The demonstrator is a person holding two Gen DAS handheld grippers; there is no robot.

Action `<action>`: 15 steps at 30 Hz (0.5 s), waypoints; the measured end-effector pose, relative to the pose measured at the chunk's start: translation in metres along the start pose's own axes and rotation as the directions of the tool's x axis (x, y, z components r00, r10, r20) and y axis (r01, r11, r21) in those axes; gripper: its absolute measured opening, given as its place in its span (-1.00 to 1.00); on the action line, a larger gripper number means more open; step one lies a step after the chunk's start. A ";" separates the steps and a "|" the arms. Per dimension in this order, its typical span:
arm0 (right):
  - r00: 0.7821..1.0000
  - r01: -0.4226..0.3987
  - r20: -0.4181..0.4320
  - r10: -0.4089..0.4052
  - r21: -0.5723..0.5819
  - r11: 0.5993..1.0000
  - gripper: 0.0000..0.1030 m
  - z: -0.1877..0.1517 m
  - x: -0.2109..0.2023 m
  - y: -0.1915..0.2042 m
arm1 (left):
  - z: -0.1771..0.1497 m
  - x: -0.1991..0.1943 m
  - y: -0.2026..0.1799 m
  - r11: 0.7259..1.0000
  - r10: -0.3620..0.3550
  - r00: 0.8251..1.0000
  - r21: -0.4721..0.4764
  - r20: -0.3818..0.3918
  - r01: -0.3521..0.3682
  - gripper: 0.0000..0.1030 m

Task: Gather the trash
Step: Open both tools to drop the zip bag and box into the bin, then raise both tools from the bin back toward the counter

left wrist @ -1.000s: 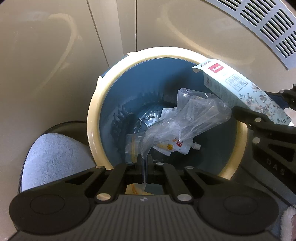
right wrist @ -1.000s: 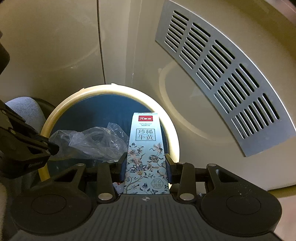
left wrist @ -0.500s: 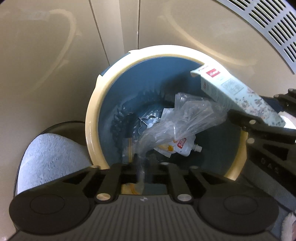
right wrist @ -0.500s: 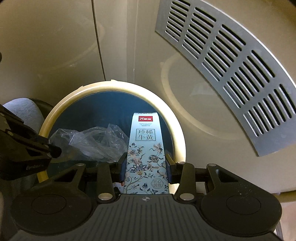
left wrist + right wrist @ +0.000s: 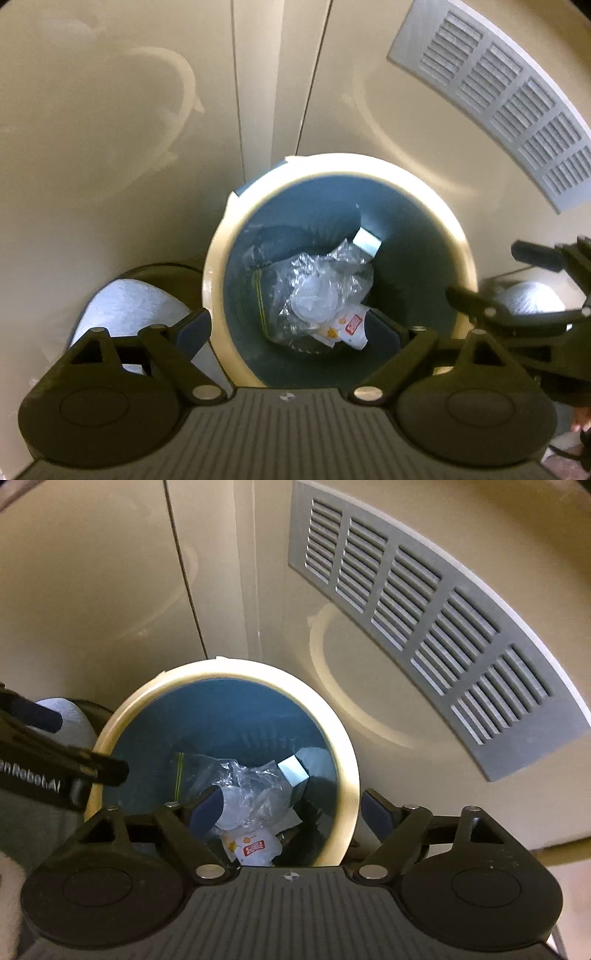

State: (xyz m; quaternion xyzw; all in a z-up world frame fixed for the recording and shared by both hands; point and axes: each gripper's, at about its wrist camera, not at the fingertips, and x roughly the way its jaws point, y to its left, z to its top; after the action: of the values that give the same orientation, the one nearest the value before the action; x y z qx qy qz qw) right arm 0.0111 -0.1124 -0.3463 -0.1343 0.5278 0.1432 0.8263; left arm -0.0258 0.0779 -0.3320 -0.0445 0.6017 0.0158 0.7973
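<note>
A round bin with a cream rim (image 5: 218, 280) (image 5: 347, 775) and blue inside stands below both grippers. In it lie a crumpled clear plastic bag (image 5: 321, 291) (image 5: 251, 786), a white pouch with a red label (image 5: 347, 326) (image 5: 251, 845) and a pale patterned box, of which only an end shows (image 5: 365, 240) (image 5: 293, 770). My left gripper (image 5: 288, 328) hangs over the bin, its jaws opening with nothing between them. My right gripper (image 5: 291, 806) is over the bin's right side, jaws also opening and empty. Each gripper shows at the edge of the other's view.
Beige cabinet panels (image 5: 147, 129) rise behind the bin, with a grey vent grille (image 5: 424, 627) to the right. A pale fuzzy object (image 5: 122, 310) sits just left of the bin, and a white rounded thing (image 5: 528, 299) lies to its right.
Both grippers have gone from shut to open. The plastic bag has dropped from the left gripper and the box from the right, and both now lie in the bin. The left gripper rose.
</note>
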 end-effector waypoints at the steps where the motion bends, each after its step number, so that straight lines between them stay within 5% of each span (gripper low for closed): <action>1: 1.000 0.000 0.005 0.000 -0.001 1.000 0.68 0.000 -0.005 0.001 | 0.001 -0.003 0.002 1.000 0.002 1.000 -0.001 0.009 -0.002 0.81; 13: 0.991 0.006 0.132 0.000 -0.044 0.999 0.80 -0.007 -0.085 0.017 | -0.022 -0.071 -0.009 1.000 0.017 0.992 0.011 0.128 -0.019 0.82; 15: 0.987 0.014 0.160 -0.007 -0.041 0.999 0.81 -0.011 -0.098 0.020 | -0.029 -0.082 -0.010 1.000 0.026 0.987 0.008 0.157 -0.028 0.99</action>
State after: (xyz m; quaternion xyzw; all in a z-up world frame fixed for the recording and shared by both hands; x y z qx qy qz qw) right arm -0.0447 -0.1078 -0.2634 -0.1425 0.4559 0.1601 0.8639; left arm -0.0758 0.0672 -0.2604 -0.0308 0.5378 0.0267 0.8421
